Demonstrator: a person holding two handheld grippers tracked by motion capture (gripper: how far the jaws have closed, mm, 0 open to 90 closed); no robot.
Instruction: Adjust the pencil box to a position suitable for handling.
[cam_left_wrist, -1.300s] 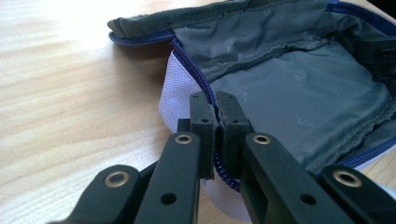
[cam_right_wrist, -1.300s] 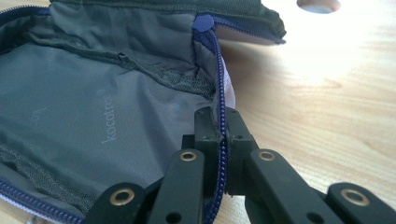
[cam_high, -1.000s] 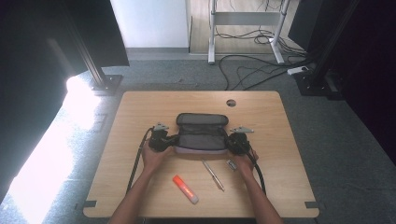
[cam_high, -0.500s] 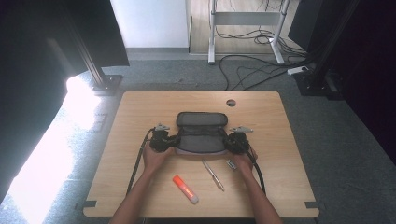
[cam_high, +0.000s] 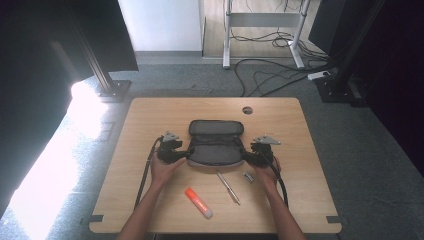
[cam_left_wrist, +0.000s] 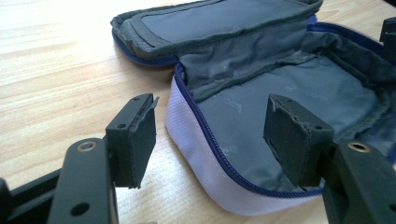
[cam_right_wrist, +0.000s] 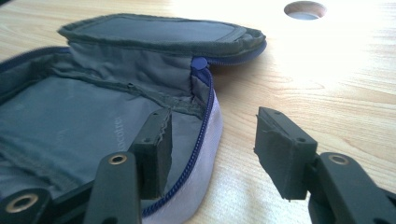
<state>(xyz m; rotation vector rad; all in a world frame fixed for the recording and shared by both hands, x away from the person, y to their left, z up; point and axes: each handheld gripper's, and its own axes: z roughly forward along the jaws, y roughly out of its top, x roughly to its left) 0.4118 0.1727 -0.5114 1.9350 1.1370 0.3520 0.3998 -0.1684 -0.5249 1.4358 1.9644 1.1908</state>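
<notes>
An open pencil case (cam_high: 216, 145) lies flat at the middle of the wooden table (cam_high: 150, 120). It has grey lining, a pale outer side and a blue zipper. My left gripper (cam_high: 186, 151) is at its left end and my right gripper (cam_high: 246, 154) at its right end. In the left gripper view the left gripper (cam_left_wrist: 212, 112) straddles the zipper rim of the case (cam_left_wrist: 289, 70), pads clear of it. In the right gripper view the right gripper (cam_right_wrist: 215, 123) also straddles the rim of the case (cam_right_wrist: 70, 121) without pressing. Both pairs of jaws have just been opening.
Near the front edge lie an orange marker (cam_high: 198, 202), a pen (cam_high: 228, 187) and a small grey item (cam_high: 248, 175). A round cable hole (cam_high: 247, 110) sits behind the case. Cables trail from both grippers toward the front edge. Dark stands and floor cables surround the table.
</notes>
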